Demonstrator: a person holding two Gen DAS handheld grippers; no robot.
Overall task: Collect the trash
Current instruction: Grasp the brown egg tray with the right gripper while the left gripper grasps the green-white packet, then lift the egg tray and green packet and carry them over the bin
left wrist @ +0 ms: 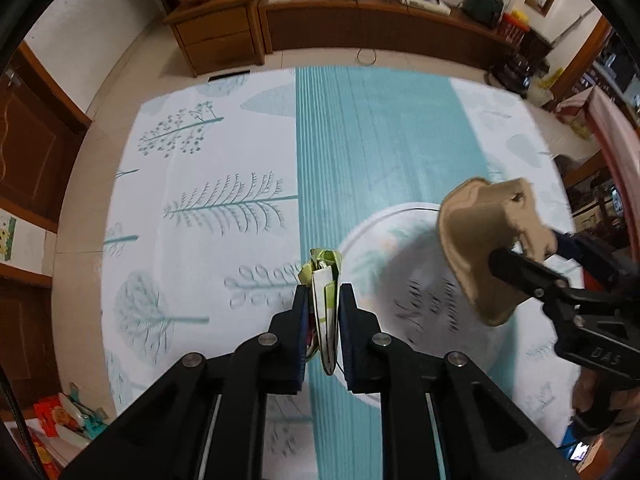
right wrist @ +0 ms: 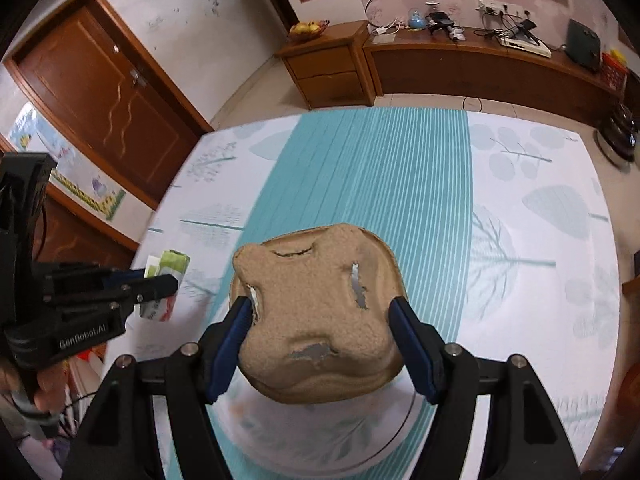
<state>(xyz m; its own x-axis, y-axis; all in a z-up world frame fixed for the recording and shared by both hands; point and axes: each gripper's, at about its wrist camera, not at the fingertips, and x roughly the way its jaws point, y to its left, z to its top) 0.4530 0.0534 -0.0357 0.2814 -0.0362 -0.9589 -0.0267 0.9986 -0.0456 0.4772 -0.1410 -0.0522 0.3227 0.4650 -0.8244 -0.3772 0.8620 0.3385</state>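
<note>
My left gripper (left wrist: 324,300) pinches one flattened green-and-white carton (left wrist: 325,300). My right gripper (right wrist: 322,312), at three o'clock from it, clamps one torn brown pulp tray (right wrist: 320,320). Both hang above one leaf-patterned mat (left wrist: 192,160) and one white basin (left wrist: 372,248).

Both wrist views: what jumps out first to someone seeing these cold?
The brown pulp tray, torn in spots, fills the right wrist view, clamped between the right gripper pads. Next, the flattened green-and-white carton pinched in the left gripper. Both hang over the teal-striped leaf-print mat.
</note>
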